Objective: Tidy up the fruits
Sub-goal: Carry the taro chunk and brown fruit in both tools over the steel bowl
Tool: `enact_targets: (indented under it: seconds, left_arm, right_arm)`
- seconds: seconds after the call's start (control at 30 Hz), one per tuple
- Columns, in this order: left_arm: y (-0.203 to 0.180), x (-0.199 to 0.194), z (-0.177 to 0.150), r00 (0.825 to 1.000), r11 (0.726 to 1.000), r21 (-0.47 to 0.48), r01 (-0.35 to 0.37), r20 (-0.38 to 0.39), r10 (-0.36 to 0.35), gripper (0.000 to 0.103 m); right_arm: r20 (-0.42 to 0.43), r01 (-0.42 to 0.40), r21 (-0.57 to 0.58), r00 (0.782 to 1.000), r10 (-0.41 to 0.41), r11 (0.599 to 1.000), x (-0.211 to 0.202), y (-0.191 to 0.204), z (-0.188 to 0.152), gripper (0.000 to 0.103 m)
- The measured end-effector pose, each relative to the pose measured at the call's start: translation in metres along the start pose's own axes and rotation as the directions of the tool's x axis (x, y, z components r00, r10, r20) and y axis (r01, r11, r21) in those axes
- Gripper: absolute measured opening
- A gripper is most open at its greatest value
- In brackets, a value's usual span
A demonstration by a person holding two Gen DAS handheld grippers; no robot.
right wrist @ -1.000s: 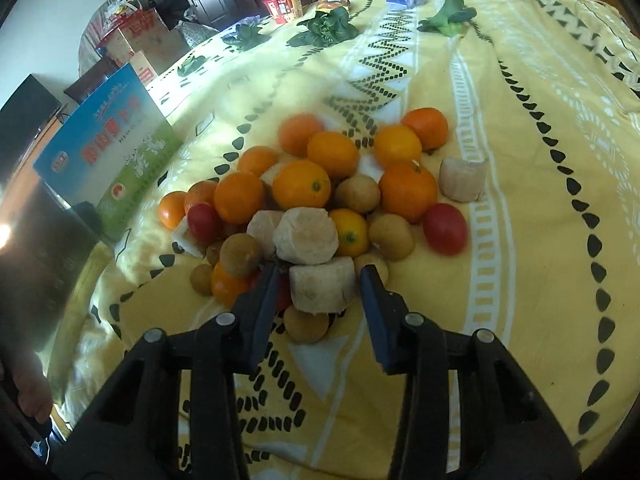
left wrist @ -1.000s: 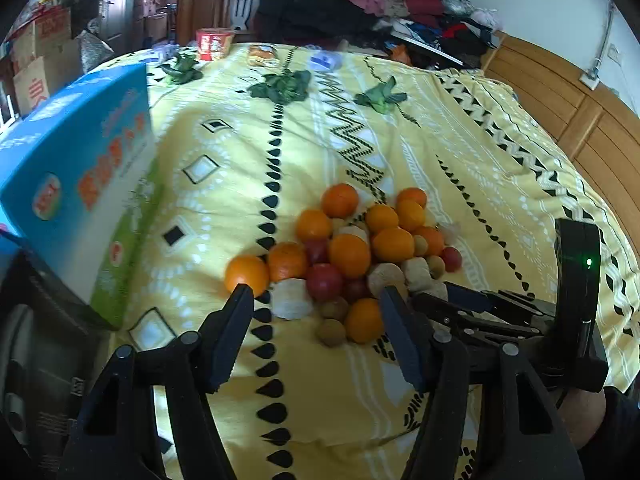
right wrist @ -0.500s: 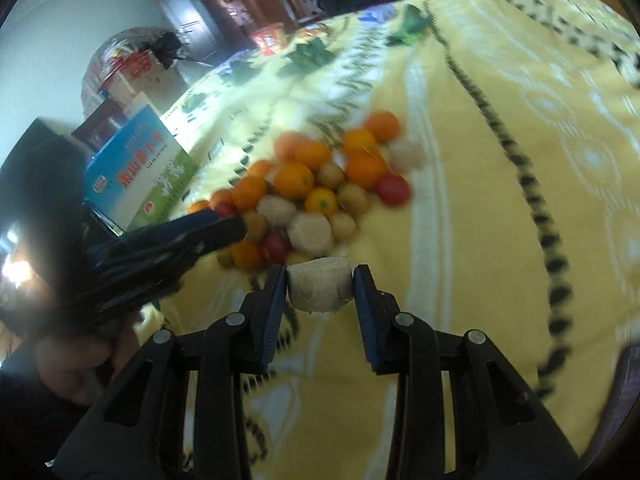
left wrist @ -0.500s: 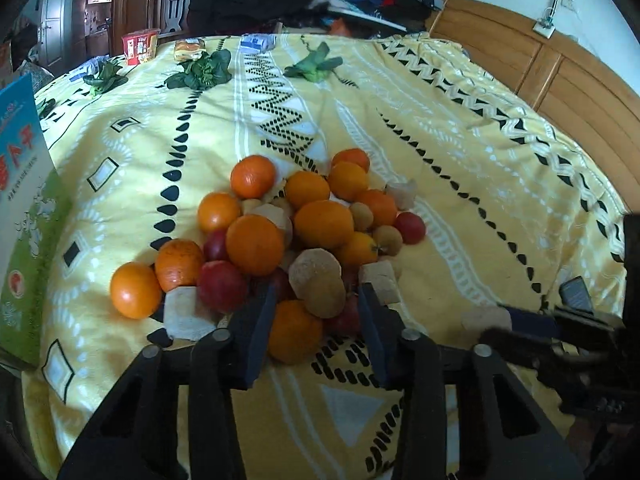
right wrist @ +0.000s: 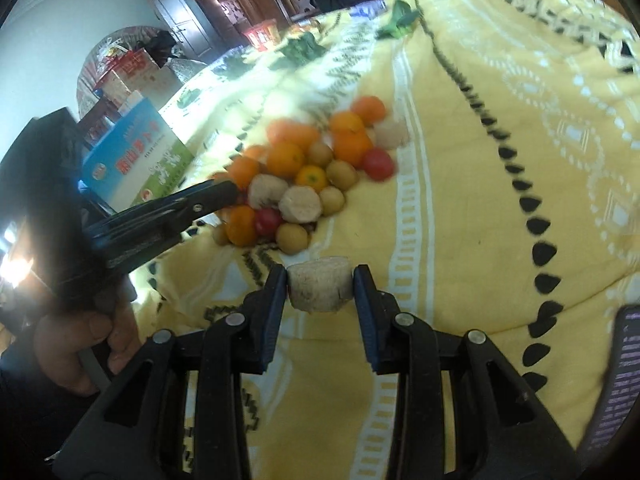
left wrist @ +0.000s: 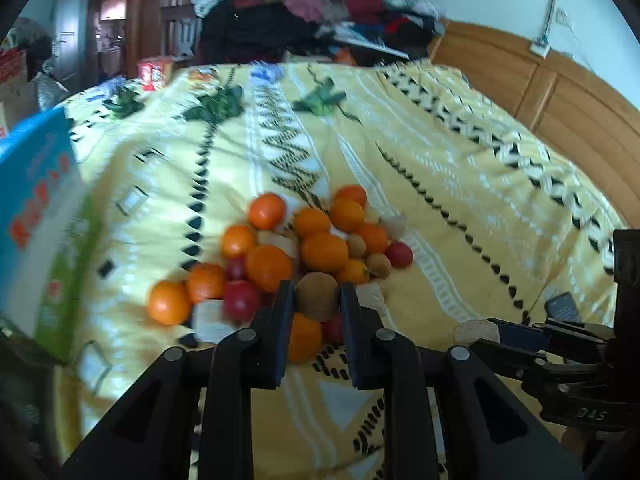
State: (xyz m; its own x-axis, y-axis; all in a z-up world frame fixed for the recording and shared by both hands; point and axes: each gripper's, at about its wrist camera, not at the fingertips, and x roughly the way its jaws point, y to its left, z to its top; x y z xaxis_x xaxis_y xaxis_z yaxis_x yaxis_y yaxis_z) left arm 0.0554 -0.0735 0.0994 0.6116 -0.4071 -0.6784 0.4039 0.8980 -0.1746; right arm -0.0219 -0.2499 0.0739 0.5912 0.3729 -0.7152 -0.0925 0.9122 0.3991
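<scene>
left gripper (left wrist: 316, 298): your jaws are pinched on a brown round fruit (left wrist: 317, 295), one pad on each side of it, at the near edge of the pile.
right gripper (right wrist: 320, 286): your jaws clamp a pale beige chunk (right wrist: 320, 287) with a flat cut top; it sits between the pads, clear of the heap, with the bedspread behind it.
fruit pile (left wrist: 296, 252): oranges, red round fruits, small brown fruits and pale chunks bunched together on the yellow bedspread (left wrist: 460, 200). from your right gripper it lies at about 11 o'clock; from your left gripper it spreads from 10 to 1 o'clock just past the fingertips.
outlying orange (left wrist: 169, 302): at the 9 o'clock end of the pile, touching its neighbour.
blue and green box (right wrist: 136, 160): standing at 9 o'clock of the pile, apart from the fruit.
leafy greens (left wrist: 320, 98): at 12 o'clock, well beyond the pile, near the far edge of the bedspread.
your hand (right wrist: 86, 344): wrapped around the left gripper's handle, seen at the lower left of the right wrist view.
sharpness: parts of both views are blurred.
</scene>
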Motion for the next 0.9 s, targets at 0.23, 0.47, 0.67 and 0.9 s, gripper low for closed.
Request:
enact_targets:
  seconds: [0.23,0.47,0.67,0.9]
  left_arm:
    - [0.055,-0.114,0.012,0.981,0.988,-0.091,-0.127,0.133,0.139,0.023]
    - [0.152,-0.231,-0.015,0.911,0.909,-0.276,-0.312,0.184,0.369,0.023]
    - [0.232,-0.314,-0.063,0.836,0.805,-0.424,-0.415,0.171,0.521,0.023]
    - [0.289,-0.351,-0.108,0.804,0.728,-0.519,-0.448,0.122,0.581,0.023]
  right_arm:
    - [0.069,-0.054,-0.117,0.996,0.062,0.992,-0.023,0.073,0.024,0.035]
    - [0.061,-0.173,-0.316,0.977,0.202,0.933,-0.028,0.207,0.037,0.035]
    - [-0.002,-0.234,-0.466,0.965,0.263,0.853,-0.014,0.322,0.029,0.035]
    - [-0.069,-0.276,-0.58,0.954,0.291,0.767,0.005,0.419,0.006,0.035]
